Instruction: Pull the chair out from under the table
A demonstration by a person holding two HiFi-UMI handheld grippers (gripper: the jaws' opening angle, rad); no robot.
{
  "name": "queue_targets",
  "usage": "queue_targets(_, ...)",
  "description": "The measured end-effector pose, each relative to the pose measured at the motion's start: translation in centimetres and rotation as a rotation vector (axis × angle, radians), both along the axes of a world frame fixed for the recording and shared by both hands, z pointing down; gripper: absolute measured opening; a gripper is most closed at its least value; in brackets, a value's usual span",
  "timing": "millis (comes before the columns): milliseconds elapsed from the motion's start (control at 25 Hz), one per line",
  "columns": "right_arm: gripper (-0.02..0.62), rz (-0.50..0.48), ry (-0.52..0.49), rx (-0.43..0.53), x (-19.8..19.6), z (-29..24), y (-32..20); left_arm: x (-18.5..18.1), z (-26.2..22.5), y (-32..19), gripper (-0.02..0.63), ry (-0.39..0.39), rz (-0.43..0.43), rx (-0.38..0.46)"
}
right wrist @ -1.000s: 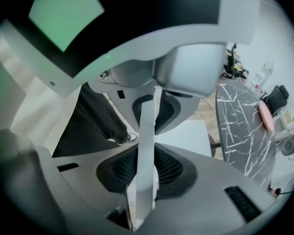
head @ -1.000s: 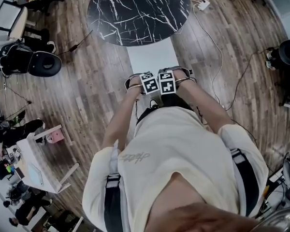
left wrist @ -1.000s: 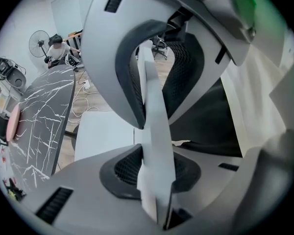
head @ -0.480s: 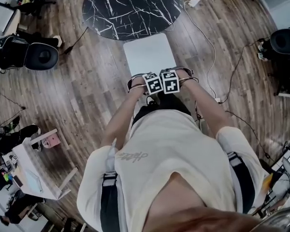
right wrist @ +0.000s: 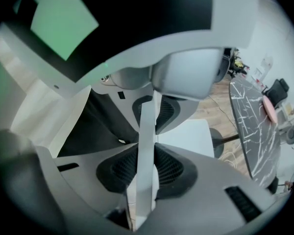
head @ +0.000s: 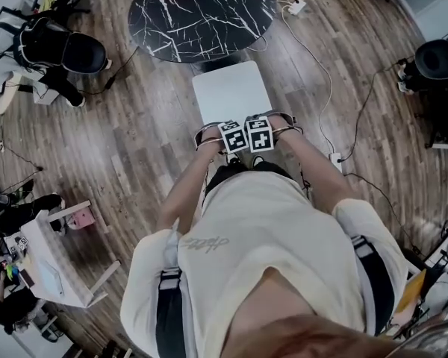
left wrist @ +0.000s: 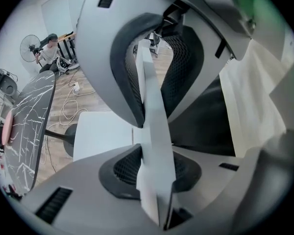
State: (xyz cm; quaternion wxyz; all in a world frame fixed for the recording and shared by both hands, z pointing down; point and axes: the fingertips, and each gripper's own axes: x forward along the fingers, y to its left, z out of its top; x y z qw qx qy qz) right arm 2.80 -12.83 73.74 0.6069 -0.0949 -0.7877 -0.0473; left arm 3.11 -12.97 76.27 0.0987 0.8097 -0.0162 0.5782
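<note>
Clamping the white square-seated chair [head: 231, 95] by its thin backrest, the left gripper [left wrist: 154, 136] and right gripper [right wrist: 147, 143] sit side by side, jaws narrow and pads pressed on the panel. The backrest runs crosswise to the round black marble-patterned table [head: 201, 13]. The seat's far edge lies just at the table's rim, so I judge the pull runs straight away from the table, with both hands equally near.
</note>
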Motion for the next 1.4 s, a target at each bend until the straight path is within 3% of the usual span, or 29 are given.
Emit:
queue_targets(680, 0.086, -0.087, -0.012, -0.012, 1.9, -0.1, 5.8, 1.8, -0.1, 5.8, 0.118, -0.006, -0.055, -0.019)
queue_targets(1400, 0.092, -0.02, 0.02, -0.046, 2.9, 0.0, 12.3, 2.6, -0.3, 12.3, 0.117, 0.008, -0.031, -0.034)
